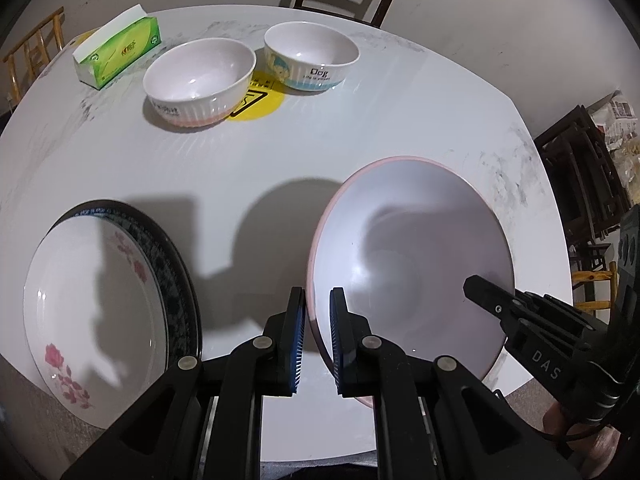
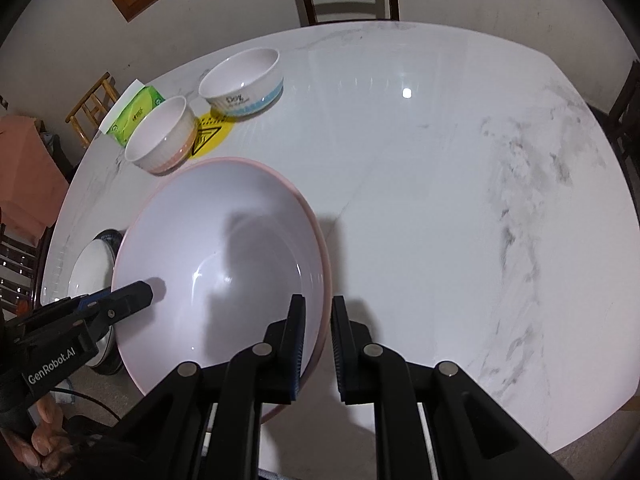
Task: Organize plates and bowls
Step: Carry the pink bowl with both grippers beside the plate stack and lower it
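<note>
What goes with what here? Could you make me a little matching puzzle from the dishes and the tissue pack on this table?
Things:
1. pink-rimmed bowl
2. rose-patterned plate
3. tissue pack
4. Dog bowl

Descriptions:
A. green, at the far edge
B. blue band, cartoon print
C. lies on a dark plate
D. rim pinched from both sides

Pairs: 1-D, 2-C, 3-A, 4-B

Left gripper (image 1: 317, 320), right gripper (image 2: 318, 324): black frames, blue ribbed pads, silver rivets, white lettering.
</note>
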Tool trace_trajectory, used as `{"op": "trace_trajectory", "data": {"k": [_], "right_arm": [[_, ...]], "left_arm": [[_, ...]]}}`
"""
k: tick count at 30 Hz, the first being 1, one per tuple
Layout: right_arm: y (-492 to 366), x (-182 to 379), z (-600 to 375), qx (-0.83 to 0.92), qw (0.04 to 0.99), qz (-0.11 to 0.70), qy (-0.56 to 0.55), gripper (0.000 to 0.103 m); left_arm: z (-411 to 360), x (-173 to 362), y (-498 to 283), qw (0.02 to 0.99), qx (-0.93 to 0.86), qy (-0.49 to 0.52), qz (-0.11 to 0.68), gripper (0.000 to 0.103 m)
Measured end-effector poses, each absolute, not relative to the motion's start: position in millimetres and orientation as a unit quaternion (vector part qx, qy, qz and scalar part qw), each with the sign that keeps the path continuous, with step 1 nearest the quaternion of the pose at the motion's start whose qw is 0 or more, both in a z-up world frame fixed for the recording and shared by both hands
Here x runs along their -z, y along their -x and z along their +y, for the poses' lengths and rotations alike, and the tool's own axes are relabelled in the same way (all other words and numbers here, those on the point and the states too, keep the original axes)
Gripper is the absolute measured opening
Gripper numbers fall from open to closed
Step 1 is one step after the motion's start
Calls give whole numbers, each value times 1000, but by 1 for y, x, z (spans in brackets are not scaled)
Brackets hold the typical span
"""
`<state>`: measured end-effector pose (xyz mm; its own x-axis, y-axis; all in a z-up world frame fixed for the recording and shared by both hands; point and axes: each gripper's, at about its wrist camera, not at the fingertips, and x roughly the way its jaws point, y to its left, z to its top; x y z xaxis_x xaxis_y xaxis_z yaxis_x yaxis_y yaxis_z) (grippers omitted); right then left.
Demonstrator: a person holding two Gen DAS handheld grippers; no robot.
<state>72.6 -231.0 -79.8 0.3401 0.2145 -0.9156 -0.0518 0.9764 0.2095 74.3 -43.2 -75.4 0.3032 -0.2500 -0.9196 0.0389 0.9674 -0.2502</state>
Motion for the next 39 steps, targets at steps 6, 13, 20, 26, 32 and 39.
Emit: {"op": "trace_trajectory", "data": {"k": [6,13,20,26,32,39], "right_arm": [[-66,84,-227,-81,813,572,-68,13],[-64,88,-225,-80,810,577,-69,14],[-61,92,-223,-81,806,582,-69,14],[-56,98,-222,-83,803,586,-73,15],[-55,98,-220,-86,803,585,-75,16],[-55,98,-224,-88,803,584,-84,17]], "left_arm": [[-38,80,-68,799,91,95,586,10],[-38,85,-65,796,91,96,590,10],[-37,87,-63,794,89,95,594,10],[-37,89,-61,792,92,96,596,10],[-37,92,-61,791,95,98,597,10],[-33,92,-62,795,98,103,590,11]]}}
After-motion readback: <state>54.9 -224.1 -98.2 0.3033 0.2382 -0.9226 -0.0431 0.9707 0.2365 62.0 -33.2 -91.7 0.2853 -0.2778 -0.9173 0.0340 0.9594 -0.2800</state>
